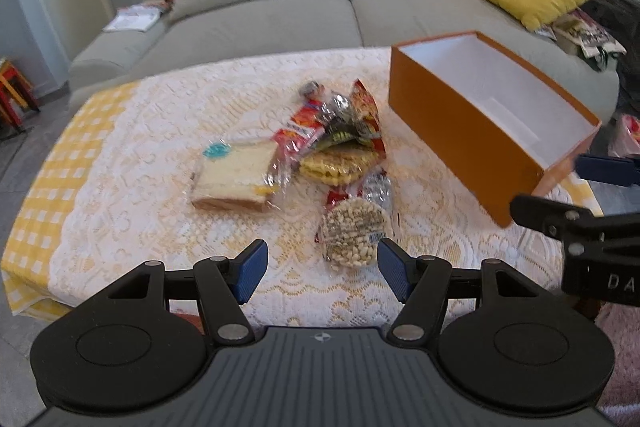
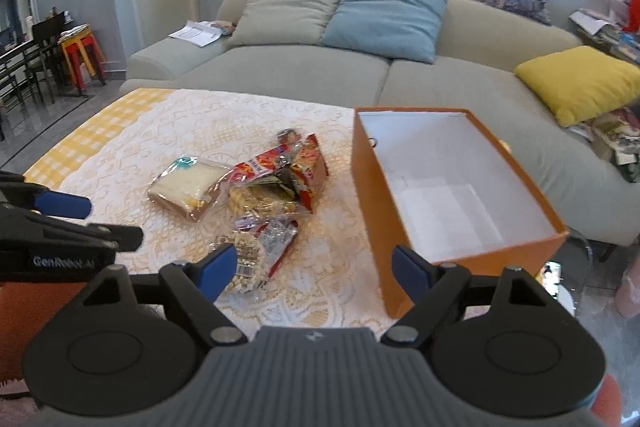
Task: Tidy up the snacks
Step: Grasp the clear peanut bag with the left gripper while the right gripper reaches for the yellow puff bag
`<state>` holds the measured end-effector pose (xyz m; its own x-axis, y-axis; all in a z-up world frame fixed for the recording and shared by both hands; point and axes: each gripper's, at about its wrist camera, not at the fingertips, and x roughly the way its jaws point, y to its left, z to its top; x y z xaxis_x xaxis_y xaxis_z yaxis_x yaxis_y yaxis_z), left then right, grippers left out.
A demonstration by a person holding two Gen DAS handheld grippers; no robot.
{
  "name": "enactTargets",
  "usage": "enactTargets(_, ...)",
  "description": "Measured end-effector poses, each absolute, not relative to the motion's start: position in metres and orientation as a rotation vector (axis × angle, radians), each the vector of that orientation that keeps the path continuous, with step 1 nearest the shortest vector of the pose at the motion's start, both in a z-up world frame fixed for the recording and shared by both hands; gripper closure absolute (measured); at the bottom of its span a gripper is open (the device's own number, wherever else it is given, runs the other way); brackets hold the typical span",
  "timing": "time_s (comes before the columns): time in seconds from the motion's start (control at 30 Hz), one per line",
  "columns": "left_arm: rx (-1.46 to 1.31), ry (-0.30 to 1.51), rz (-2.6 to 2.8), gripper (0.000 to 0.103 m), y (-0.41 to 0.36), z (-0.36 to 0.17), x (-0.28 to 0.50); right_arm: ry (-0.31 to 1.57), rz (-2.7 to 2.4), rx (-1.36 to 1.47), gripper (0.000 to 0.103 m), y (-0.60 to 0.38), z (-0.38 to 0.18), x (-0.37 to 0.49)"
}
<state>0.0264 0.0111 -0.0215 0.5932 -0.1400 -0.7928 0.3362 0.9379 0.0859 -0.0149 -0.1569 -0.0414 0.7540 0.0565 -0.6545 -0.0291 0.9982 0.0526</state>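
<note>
Hovering over the bench (image 1: 120, 187), we hold both claws wide apart and empty. Our left claw (image 1: 322, 269) hangs just above the near bag of peanuts (image 1: 352, 231), touching nothing. Our right claw (image 2: 314, 269) hangs between that bag and the near corner of the orange box (image 2: 370, 195). That open box lies near the right edge, its long axis running away from us towards the sofa (image 2: 304, 75). A wrapped sandwich (image 1: 234, 179) and the other snack packets (image 1: 340, 127) lie heaped mid-bench.
</note>
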Motion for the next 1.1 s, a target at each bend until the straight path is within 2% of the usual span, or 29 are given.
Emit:
enactTargets(0.17,0.198,0.955,-0.352,0.028,0.016,-0.034,0.041,0.749,0.171,0.066,0.040,-0.149,-0.055,0.004)
enactTargets(0.33,0.087,1.010,-0.365,0.028,0.026,-0.046,0.064,0.800,0.223,0.032,0.061,-0.143,-0.078,0.027)
enactTargets(0.4,0.038,1.031,-0.367,0.029,0.029,-0.052,0.075,0.827,0.225,0.026,0.067,-0.144,-0.087,0.037)
enactTargets(0.57,0.002,1.055,-0.386,0.028,0.024,-0.071,0.096,0.870,0.238,0.030,0.073,-0.144,-0.108,0.060)
enactTargets(0.97,-0.115,1.194,-0.386,0.028,0.024,-0.130,0.138,0.938,0.272,0.057,0.076,-0.138,-0.150,0.103)
enactTargets(1.1,-0.136,1.223,-0.376,0.028,0.024,-0.142,0.148,0.967,0.263,0.053,0.088,-0.138,-0.162,0.111)
